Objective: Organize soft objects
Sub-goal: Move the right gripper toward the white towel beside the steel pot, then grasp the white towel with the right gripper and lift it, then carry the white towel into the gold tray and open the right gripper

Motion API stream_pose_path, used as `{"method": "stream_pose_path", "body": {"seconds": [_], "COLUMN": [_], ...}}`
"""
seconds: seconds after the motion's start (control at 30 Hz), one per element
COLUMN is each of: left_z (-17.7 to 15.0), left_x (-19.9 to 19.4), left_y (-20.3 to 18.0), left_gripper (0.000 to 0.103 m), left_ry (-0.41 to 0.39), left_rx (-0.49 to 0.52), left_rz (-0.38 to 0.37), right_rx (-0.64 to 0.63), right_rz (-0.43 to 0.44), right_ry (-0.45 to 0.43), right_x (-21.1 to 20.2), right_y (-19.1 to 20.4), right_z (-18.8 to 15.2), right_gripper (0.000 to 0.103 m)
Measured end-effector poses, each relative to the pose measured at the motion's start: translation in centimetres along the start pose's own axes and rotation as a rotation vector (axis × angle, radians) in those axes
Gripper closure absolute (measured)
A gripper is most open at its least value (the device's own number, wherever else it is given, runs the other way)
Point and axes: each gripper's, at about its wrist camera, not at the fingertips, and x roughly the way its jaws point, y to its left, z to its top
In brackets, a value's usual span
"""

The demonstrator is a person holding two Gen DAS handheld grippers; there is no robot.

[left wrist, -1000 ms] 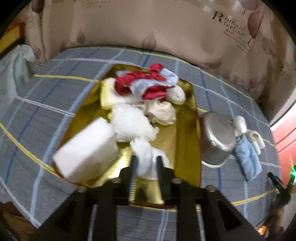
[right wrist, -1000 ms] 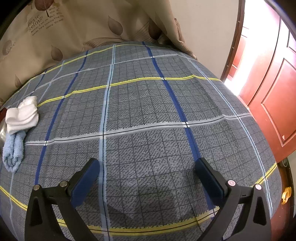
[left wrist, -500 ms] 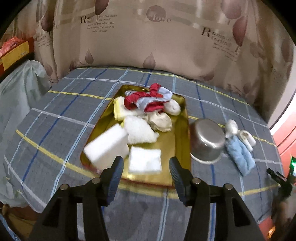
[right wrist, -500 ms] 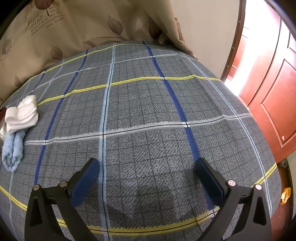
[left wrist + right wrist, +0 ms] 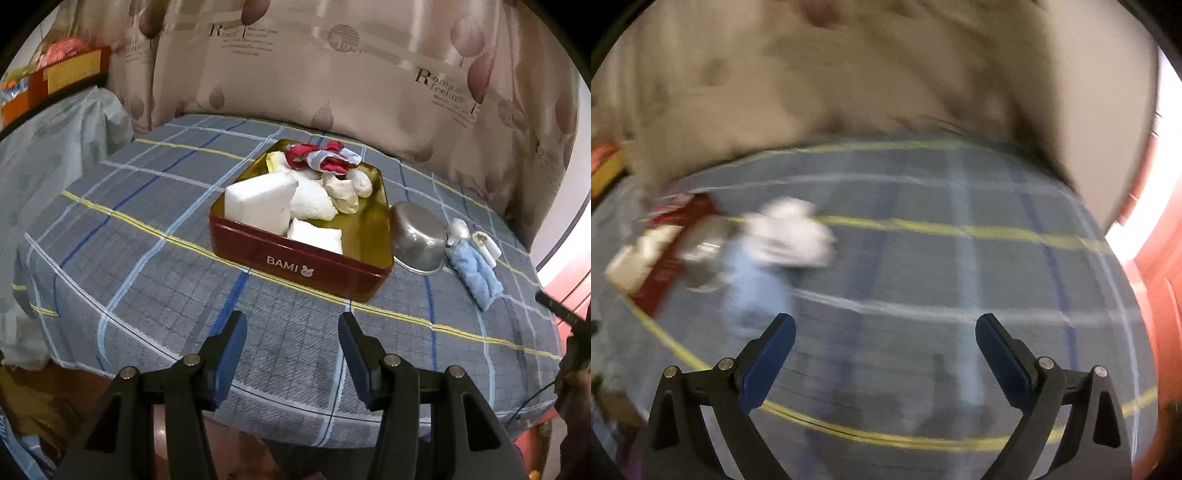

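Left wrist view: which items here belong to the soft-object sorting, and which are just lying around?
Part of the job:
red tin, holding a white foam block, folded white cloth and red-and-white fabric
light blue towel and white socks, outside the tin on the bedspread
left gripper, open

Lying about:
upturned metal bowl
patterned curtain

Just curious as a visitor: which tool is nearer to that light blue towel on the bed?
Right, probably. The right tool sits just beside the light blue towel, though blurred. The left tool faces the red tin, the towel off to its right.
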Motion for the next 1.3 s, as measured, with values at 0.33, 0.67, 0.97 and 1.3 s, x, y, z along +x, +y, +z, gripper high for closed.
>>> {"method": "stream_pose_path", "body": {"seconds": [0.33, 0.67, 0.97, 1.3], "left_z": [0.5, 0.1, -0.3, -0.2], "left_x": [-1.2, 0.7, 1.6, 0.8], "left_y": [-0.8, -1.2, -1.4, -1.4], "left_gripper": [0.05, 0.05, 0.05, 0.05], "left_ry": [-0.03, 0.057, 0.083, 0.065], "left_rx": [0.055, 0.061, 0.075, 0.065], "left_rz": [-0.027, -0.029, -0.007, 0.001], "right_rx": [-0.156, -0.219, -0.191, -0.147], "right_rz": [0.108, 0.089, 0.111, 0.254], "right_ry": [0.131, 0.234, 0.221, 0.095], "right_x": [5.5, 10.2, 9.7, 2.6], "right_y": [7.6, 8.5, 7.3, 9.3], "right_z": [5.4, 6.7, 7.3, 9.1], "right_gripper": [0.029, 0.054, 0.08, 0.08]}}
